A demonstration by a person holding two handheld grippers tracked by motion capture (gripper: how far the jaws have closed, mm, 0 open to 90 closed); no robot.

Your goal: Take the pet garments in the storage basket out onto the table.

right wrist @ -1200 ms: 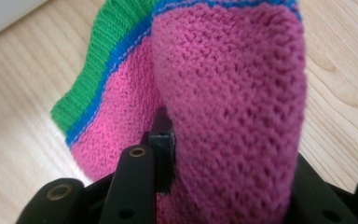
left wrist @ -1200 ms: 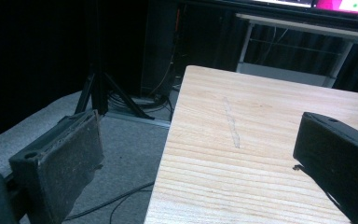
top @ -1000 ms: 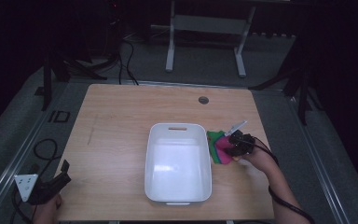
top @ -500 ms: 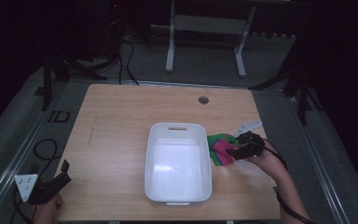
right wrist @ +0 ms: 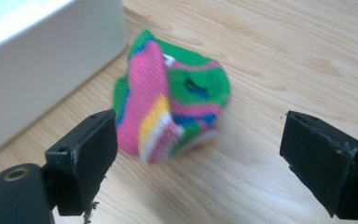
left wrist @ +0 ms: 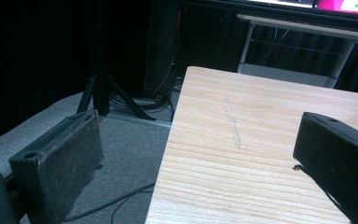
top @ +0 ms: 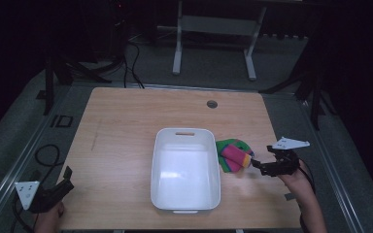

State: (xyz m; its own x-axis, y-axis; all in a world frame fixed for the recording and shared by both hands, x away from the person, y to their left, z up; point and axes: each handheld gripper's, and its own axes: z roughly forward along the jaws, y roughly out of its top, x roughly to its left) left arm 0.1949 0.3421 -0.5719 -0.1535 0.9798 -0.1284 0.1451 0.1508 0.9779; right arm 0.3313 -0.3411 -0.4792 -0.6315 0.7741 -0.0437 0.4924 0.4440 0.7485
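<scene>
A bunched sock (top: pixel 234 155) striped in pink, green and yellow lies on the wooden table (top: pixel 121 126), just right of a white plastic bin (top: pixel 156 167). My right gripper (top: pixel 256 165) is held to the right of the sock and points at it. Its jaws have just been opening and now stand wide, with nothing between the pads. In the right gripper view the sock (right wrist: pixel 172 107) lies a little ahead of my right gripper (right wrist: pixel 200 154), and the bin wall (right wrist: pixel 37 60) is at the upper left. My left gripper (top: pixel 65 177) stands open at the table's near left corner, holding nothing.
The bin looks empty inside. A round cable hole (top: pixel 212 104) sits near the table's far edge. The left gripper view looks past my left gripper (left wrist: pixel 196 135) over the table's left edge (left wrist: pixel 168 154), with grey floor and a cable below.
My right gripper let go of the sock, opened wide and drew back to the right, away from the bin. The sock stays on the table. The left gripper has not moved.
</scene>
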